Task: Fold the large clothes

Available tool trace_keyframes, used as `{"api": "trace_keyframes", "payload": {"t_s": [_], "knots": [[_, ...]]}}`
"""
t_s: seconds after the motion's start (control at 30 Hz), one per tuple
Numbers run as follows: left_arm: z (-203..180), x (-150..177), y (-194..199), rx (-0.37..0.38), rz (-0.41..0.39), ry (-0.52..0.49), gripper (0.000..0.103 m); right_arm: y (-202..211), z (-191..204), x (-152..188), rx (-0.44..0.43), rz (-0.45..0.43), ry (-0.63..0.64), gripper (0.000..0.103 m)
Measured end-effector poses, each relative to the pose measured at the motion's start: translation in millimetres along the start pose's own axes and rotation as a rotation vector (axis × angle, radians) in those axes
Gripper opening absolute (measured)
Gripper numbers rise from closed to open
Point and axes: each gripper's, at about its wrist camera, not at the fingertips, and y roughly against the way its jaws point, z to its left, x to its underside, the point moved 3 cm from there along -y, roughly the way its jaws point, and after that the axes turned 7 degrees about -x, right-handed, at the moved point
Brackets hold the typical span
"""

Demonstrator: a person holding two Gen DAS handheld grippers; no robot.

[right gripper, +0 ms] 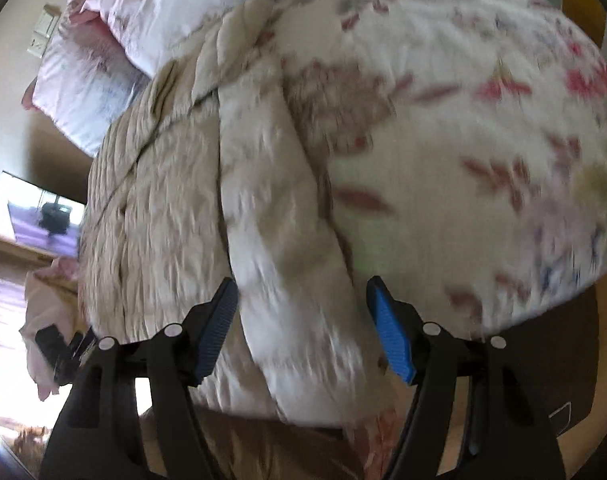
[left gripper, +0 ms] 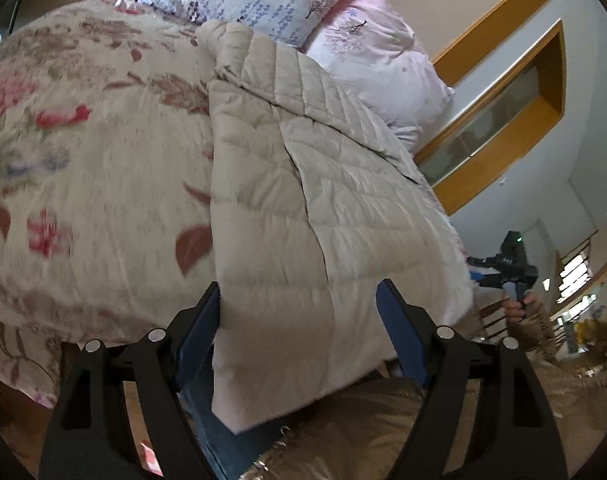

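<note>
A beige quilted down jacket (left gripper: 311, 184) lies flat on the flowered bedspread (left gripper: 83, 168), its hem hanging over the near bed edge. My left gripper (left gripper: 299, 300) is open, its blue pads wide apart over the jacket's hem, holding nothing. The right gripper (left gripper: 507, 268) shows in the left wrist view off the bed's right side. In the right wrist view the jacket (right gripper: 191, 200) lies with one side folded over as a long band. My right gripper (right gripper: 301, 298) is open above that band near the bed edge. The left gripper (right gripper: 63, 346) shows at the far left.
Pink and white pillows (left gripper: 343, 20) lie at the head of the bed, also in the right wrist view (right gripper: 115, 40). A wall with wooden trim (left gripper: 503, 112) stands beyond. A dark object (right gripper: 551, 380) sits by the bed's lower right. The person's tan coat (left gripper: 363, 432) fills the foreground.
</note>
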Motion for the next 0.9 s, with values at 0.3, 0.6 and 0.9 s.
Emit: {"api": "trace_keyframes", "payload": {"t_s": [0.3, 0.6, 0.9], "knots": [[17, 16, -25, 0.084, 0.039, 0.063, 0.078, -10, -20, 41, -0.139, 0.063, -0.048, 0.072], [18, 28, -42, 0.181, 0.061, 0.124, 0.039, -21, -18, 51, -0.286, 0.068, -0.054, 0.026], [-4, 9, -2, 0.232, -0.031, 0.039, 0.009, -4, 48, 58, -0.269, 0.035, 0.157, 0.014]]}}
